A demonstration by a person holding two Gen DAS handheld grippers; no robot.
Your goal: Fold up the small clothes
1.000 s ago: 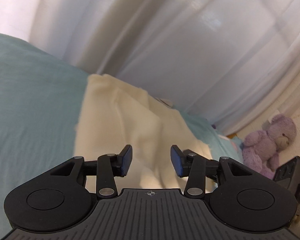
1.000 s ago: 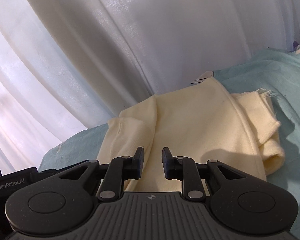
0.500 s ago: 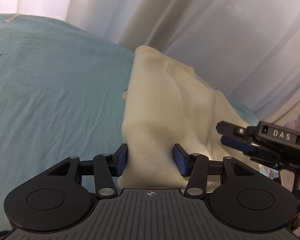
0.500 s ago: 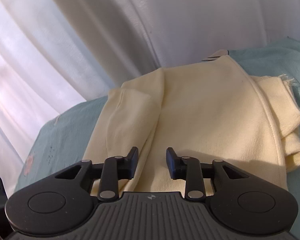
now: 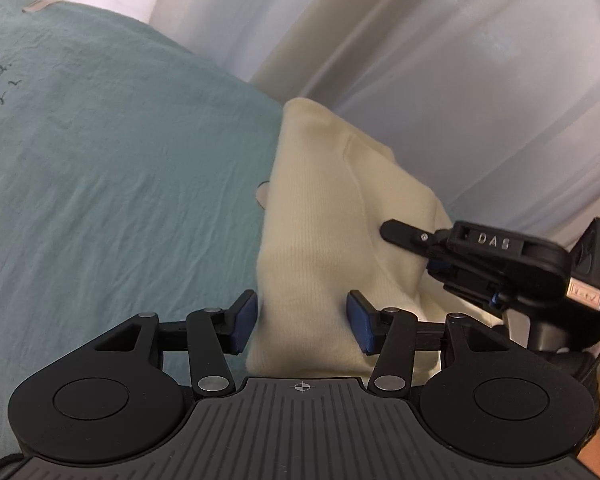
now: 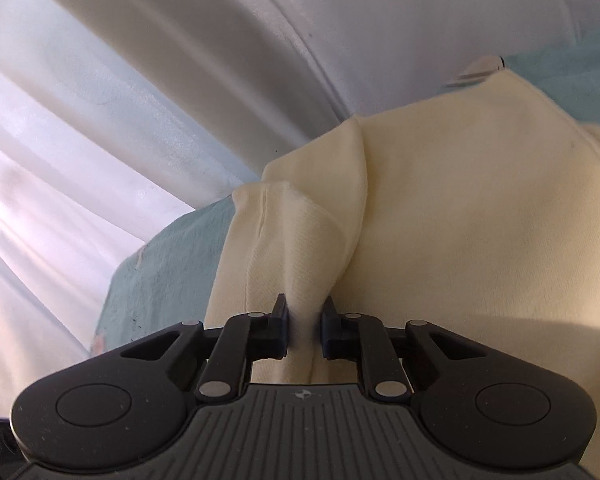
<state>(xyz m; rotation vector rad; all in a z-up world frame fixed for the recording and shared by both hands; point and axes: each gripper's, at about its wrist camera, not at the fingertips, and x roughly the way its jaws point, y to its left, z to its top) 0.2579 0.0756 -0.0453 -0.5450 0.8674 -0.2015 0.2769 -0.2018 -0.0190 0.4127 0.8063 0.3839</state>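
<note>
We see the teal bedsheet (image 5: 120, 168) carrying a cream garment (image 5: 324, 216), partly folded and still rumpled. Our right gripper (image 6: 304, 320) is closing on a fabric ridge; our left gripper (image 5: 302, 320) is spread astride the near hem.

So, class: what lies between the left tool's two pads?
In the left wrist view, the cream garment's near edge lies between the left tool's pads, untouched.

A wrinkled teal bedsheet (image 5: 132, 184) bearing dark handwritten script at its left edge is spreading out beneath me, while sheer white curtains (image 6: 148, 92) are hanging in folds behind it.
</note>
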